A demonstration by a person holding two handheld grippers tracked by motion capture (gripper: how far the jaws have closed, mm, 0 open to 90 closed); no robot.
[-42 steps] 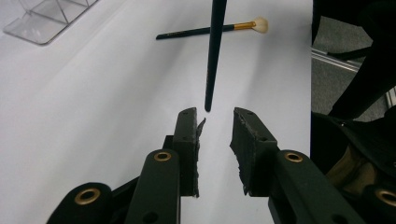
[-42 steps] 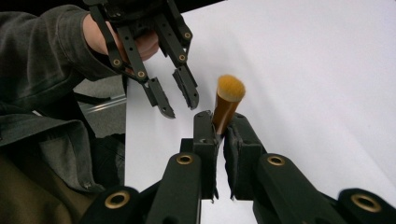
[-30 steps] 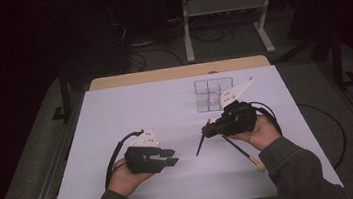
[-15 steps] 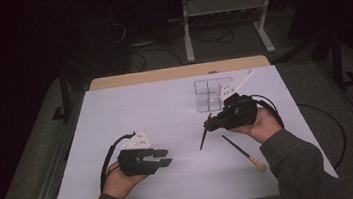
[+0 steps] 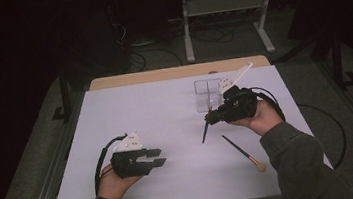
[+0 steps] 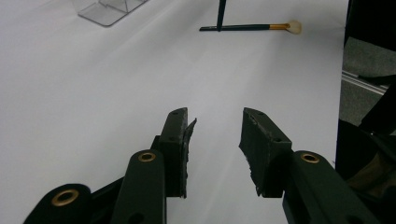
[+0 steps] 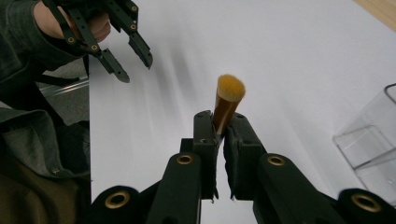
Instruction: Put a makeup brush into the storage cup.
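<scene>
Brush sits clamped in the right tongs; left tongs gape wide over the table.

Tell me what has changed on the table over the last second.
The right hand-held gripper has lifted its held brush up and away from the person, toward the clear organizer, uncovering the second brush lying on the table. The left hand-held gripper drifted slightly toward the person, jaws open. The organizer and the lying brush stayed put.
</scene>
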